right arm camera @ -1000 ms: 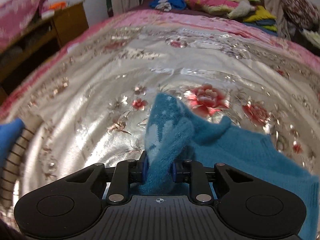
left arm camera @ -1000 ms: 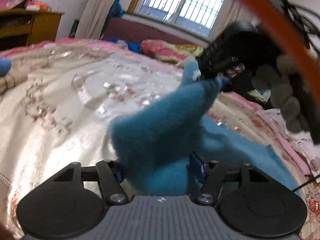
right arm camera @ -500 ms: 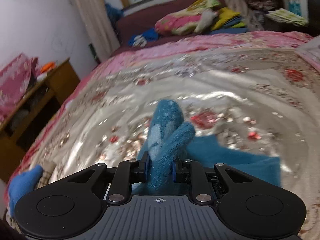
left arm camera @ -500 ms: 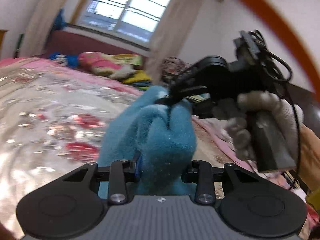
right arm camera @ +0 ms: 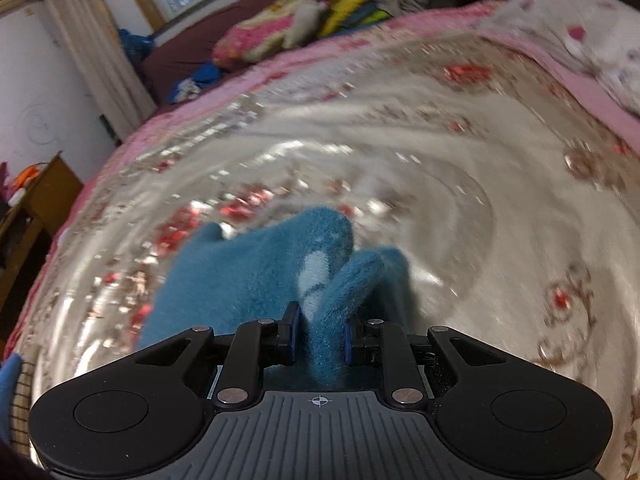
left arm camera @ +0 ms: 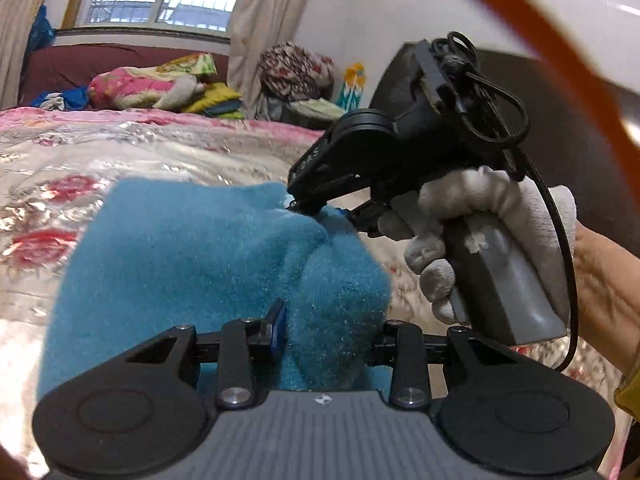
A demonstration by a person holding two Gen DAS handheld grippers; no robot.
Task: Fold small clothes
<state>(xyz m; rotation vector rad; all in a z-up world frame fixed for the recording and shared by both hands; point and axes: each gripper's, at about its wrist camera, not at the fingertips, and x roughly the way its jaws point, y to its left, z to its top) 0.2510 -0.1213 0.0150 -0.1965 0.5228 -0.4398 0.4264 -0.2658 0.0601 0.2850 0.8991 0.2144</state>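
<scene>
A fuzzy teal garment (left arm camera: 180, 264) hangs lifted above the shiny floral bedspread (left arm camera: 80, 160). My left gripper (left arm camera: 328, 340) is shut on a thick bunch of it near the bottom of the left wrist view. My right gripper (left arm camera: 304, 206), held in a white-gloved hand (left arm camera: 472, 216), pinches another edge of the cloth further away. From the right wrist camera, the right gripper (right arm camera: 318, 338) is shut on a fold of the teal garment (right arm camera: 240, 276), which shows a pale patch. The rest of the cloth drapes to the left over the bedspread (right arm camera: 440, 200).
Folded bedding and pillows (left arm camera: 152, 84) lie by the window at the far end. A wooden cabinet (right arm camera: 36, 200) stands left of the bed. A striped cloth with a blue piece (right arm camera: 12, 392) lies at the left edge. Pink-white bedding (right arm camera: 580, 40) lies at far right.
Both grippers have swung sideways across the bed, carrying the teal garment with them. The left jaws have narrowed onto a bunch of cloth. The right gripper now pinches the edge ahead of my left one.
</scene>
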